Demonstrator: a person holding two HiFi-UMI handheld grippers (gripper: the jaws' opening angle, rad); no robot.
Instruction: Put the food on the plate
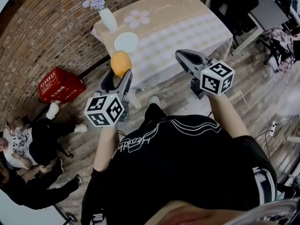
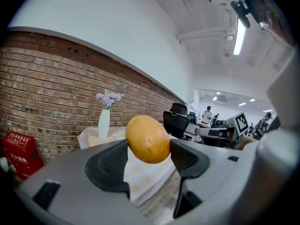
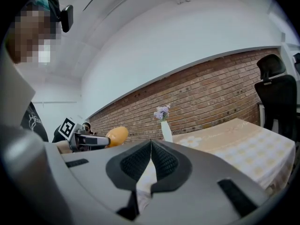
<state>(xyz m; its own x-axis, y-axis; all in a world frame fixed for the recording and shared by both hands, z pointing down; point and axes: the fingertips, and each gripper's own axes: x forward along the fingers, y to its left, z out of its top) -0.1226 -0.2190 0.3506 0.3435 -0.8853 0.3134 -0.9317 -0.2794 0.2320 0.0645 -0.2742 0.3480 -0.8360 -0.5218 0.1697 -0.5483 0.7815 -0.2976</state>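
A smooth orange-yellow fruit (image 1: 121,63) is clamped in my left gripper (image 1: 118,74), held in the air short of the table's near left corner. Seen from the left gripper view, the fruit (image 2: 147,138) sits between the two dark pads (image 2: 110,163). A white plate (image 1: 126,41) lies empty on the tablecloth, beyond the fruit. My right gripper (image 1: 183,56) is shut with its pads (image 3: 164,162) meeting and nothing between them, hovering over the table's near edge. The fruit (image 3: 116,136) and left gripper also show in the right gripper view.
A white vase with purple flowers (image 1: 107,14) stands at the table's back left, by the plate. The table (image 1: 187,22) has a beige checked cloth. A red box (image 1: 60,84) is on the floor left, a seated person (image 1: 33,144) beside it. Office chairs (image 1: 234,3) stand right.
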